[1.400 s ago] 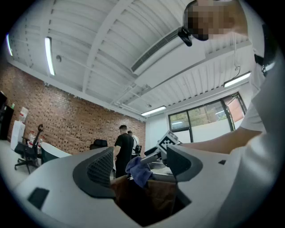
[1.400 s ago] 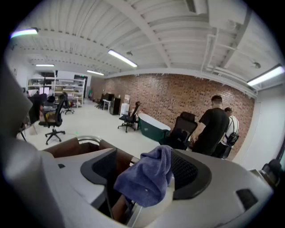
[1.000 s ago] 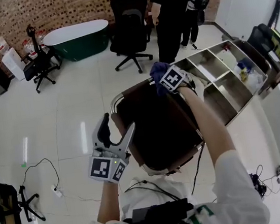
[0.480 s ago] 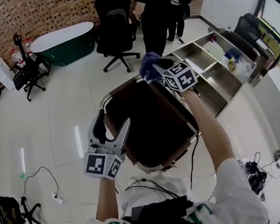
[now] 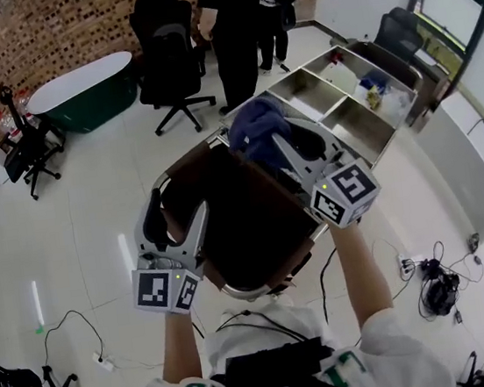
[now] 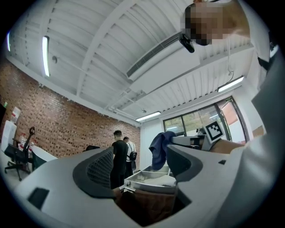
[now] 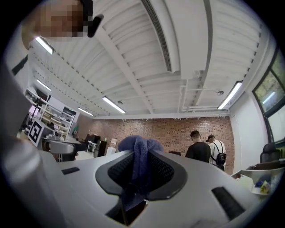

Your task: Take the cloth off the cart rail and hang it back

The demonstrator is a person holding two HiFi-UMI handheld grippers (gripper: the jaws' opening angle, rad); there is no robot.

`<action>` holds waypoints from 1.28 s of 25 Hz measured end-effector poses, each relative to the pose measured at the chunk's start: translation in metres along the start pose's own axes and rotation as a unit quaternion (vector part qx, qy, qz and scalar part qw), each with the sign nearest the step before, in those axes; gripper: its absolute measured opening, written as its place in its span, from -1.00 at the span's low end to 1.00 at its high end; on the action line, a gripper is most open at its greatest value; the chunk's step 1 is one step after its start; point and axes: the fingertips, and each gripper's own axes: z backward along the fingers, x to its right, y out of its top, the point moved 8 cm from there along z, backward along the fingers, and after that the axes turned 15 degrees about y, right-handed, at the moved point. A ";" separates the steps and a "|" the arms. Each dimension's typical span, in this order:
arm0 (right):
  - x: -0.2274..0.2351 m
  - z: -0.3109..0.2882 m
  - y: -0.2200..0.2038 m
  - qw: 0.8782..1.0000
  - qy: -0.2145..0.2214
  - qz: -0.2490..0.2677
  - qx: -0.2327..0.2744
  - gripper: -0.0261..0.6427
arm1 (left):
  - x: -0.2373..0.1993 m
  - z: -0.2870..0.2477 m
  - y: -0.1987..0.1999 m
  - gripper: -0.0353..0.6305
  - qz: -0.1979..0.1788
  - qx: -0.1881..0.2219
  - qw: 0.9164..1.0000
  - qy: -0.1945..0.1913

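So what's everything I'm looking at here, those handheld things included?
cloth: one, dark blue, bunched over the cart's far end
cart: one, dark brown with a chrome rail, just in front of the person
shelf unit: one, steel, open compartments, right of and beyond the cart
bathtub: one, dark green with a white rim, by the brick wall
office chairs: three, black, spread around the floor
people: two, dark tops, standing at the back
floor cables: several, black, either side of the person
left gripper: one, grey, jaws open, empty, over the cart's left edge
right gripper: one, grey, jaws shut on the cloth
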 end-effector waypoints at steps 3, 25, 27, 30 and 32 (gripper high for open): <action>-0.030 0.023 -0.005 1.000 -0.014 -0.003 0.021 -0.62 | 0.009 0.000 -0.004 0.18 -0.013 0.000 1.000 0.008; -0.076 0.115 0.004 0.992 -0.098 -0.042 0.062 -0.62 | 0.036 0.008 -0.014 0.16 0.027 -0.001 1.000 -0.016; -0.071 0.129 0.000 0.991 -0.118 -0.049 0.046 -0.62 | 0.044 0.005 -0.017 0.16 0.025 -0.004 0.999 -0.026; -0.064 0.151 -0.015 0.988 -0.143 -0.065 0.001 -0.62 | 0.054 0.001 -0.020 0.16 0.026 -0.010 0.999 -0.044; -0.063 0.162 -0.028 0.985 -0.148 -0.079 -0.028 -0.62 | 0.059 -0.001 -0.022 0.16 0.027 -0.014 0.998 -0.053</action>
